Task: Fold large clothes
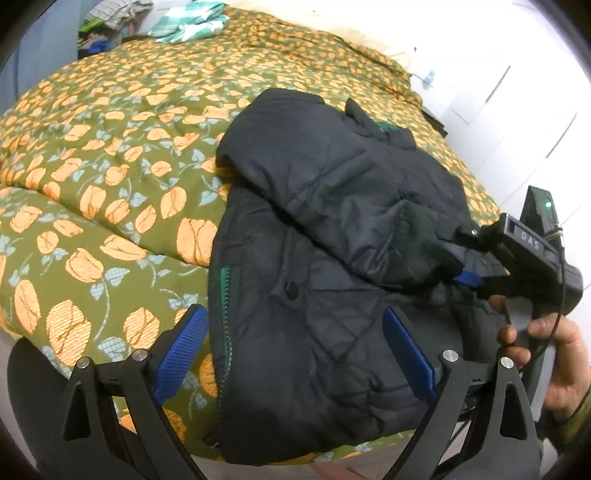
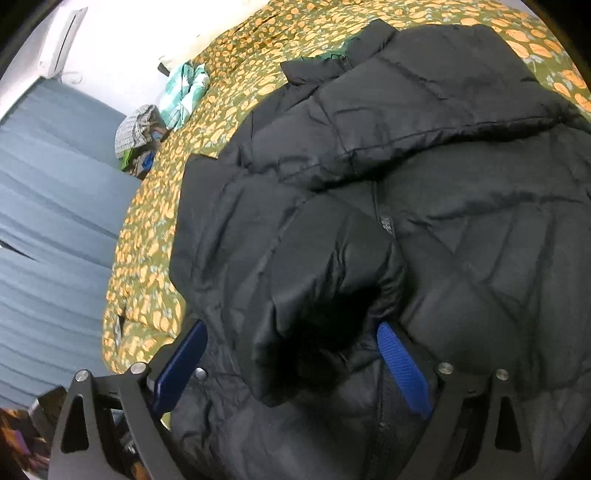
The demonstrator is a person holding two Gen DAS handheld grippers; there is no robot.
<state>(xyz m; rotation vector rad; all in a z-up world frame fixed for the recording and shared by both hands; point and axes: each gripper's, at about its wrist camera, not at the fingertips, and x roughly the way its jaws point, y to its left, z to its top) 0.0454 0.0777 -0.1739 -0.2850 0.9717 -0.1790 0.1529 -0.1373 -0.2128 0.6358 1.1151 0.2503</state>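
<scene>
jacket (image 1: 332, 240): black, folded, frame centre, on floral bedspread (image 1: 92, 147)
left gripper (image 1: 295, 354): I see jaws apart, empty
right gripper (image 1: 476, 258): right edge, hand-held

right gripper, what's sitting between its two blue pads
In the right wrist view, the black jacket's sleeve cuff lies between the open right gripper's pads, unpinched.

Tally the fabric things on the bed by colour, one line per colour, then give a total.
Black: 1, the puffer jacket
Green and orange floral: 1, the quilt under it
Teal and white check: 1, the crumpled cloth at the far end
Mixed colours: 1, the clothes heap beside the far edge; its pieces cannot be counted separately
Total: 4
</scene>
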